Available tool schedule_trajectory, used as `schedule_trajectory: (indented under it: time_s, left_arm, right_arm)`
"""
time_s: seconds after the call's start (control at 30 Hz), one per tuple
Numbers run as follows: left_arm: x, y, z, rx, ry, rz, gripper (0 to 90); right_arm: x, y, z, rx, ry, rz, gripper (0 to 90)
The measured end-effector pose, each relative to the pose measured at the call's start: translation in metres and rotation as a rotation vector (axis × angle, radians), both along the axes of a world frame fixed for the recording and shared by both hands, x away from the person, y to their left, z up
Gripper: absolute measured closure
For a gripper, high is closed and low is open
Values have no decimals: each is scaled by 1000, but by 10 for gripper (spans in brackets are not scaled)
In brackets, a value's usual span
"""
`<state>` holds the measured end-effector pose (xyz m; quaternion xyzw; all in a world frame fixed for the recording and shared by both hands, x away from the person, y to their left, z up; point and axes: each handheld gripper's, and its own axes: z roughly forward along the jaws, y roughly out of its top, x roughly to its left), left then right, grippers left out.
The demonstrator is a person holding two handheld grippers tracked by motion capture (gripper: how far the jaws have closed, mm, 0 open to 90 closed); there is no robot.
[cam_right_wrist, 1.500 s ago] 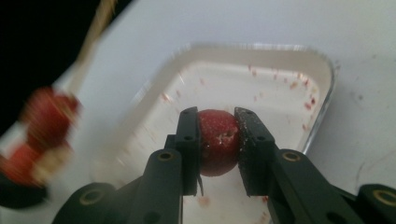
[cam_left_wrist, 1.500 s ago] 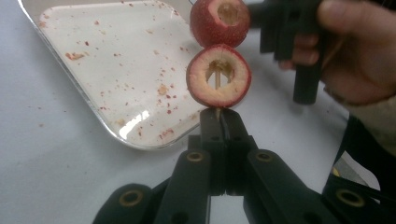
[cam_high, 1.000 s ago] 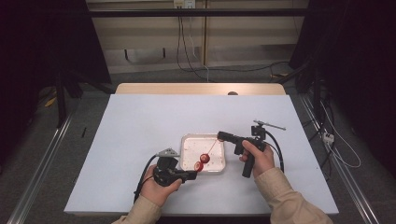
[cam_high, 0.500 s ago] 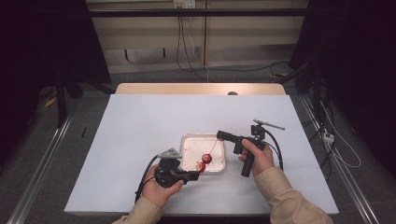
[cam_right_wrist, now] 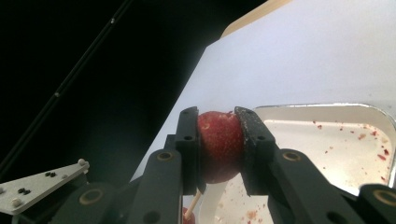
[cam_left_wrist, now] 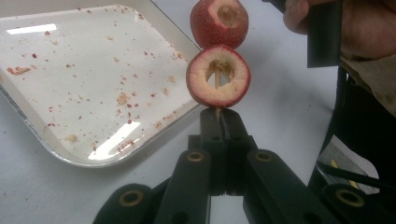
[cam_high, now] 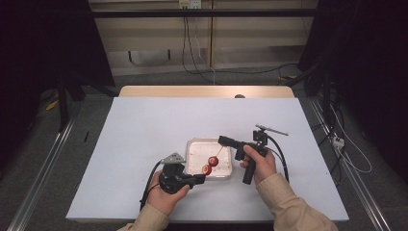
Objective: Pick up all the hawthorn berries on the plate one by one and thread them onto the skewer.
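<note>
A thin wooden skewer (cam_high: 219, 152) slants over a white tray (cam_high: 197, 149) speckled with red crumbs. My left gripper (cam_high: 201, 178) (cam_left_wrist: 218, 114) is shut on the skewer's lower end (cam_left_wrist: 217, 111). Two cored red fruits are threaded on it, one just above the jaws (cam_left_wrist: 196, 79) and one higher up (cam_left_wrist: 205, 28). My right gripper (cam_high: 222, 140) (cam_right_wrist: 219, 121) is shut on a third red fruit (cam_right_wrist: 219, 149) near the skewer's upper end, above the tray's (cam_right_wrist: 327, 140) right part. A bit of stick (cam_right_wrist: 191, 205) shows below that fruit.
The tray sits near the front of a white table (cam_high: 144, 134) with a wooden strip (cam_high: 207, 91) along its far edge. A cable (cam_high: 281, 159) trails from the right gripper toward the table's right side. Dark floor, rails and wires surround the table.
The right gripper has edged slightly left along the skewer line. The left gripper and the tray have stayed put.
</note>
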<state>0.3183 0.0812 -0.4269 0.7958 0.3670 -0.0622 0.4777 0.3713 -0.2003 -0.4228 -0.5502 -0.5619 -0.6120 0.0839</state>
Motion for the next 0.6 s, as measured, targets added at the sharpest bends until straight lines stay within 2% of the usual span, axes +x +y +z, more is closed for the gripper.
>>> schedule_trajectory:
  time_s: [0.07,0.17,0.2,0.27,0.3,0.33,0.37,0.43,0.47,0.5,0.53,0.6]
  left_arm:
    - [-1,0,1,-10,-5,19,900]
    - [-2,-1,1,3,-18,32,900]
    - [-3,-2,1,-7,-23,43,900]
    - [-2,-3,2,-11,-34,55,900]
    - [-2,-3,3,-1,-35,55,900]
    - [-1,-2,2,-17,-29,61,900]
    - [0,0,1,-9,-22,68,900]
    - [1,3,0,-20,-17,75,900]
    - [1,3,0,-23,-14,80,900]
    - [1,4,2,-14,-22,78,900]
    - [0,3,2,-11,-23,77,900]
    - [1,4,1,-2,-22,75,900]
  right_arm:
    - [0,2,0,6,3,-2,725]
    - [-2,6,0,3,-14,-14,726]
    - [-2,7,0,1,-15,-17,726]
    - [-3,12,-1,9,3,13,726]
    - [-5,17,-2,-1,2,25,726]
    - [-7,22,-2,-7,-5,25,727]
    - [-8,27,-2,-12,-7,49,726]
    - [-10,33,-3,-26,-14,42,726]
    - [-9,34,-3,-16,-16,44,725]
    - [-8,34,-4,-16,-14,41,721]
    - [-7,34,-5,-18,-14,41,700]
    - [-5,33,-6,-51,-28,39,554]
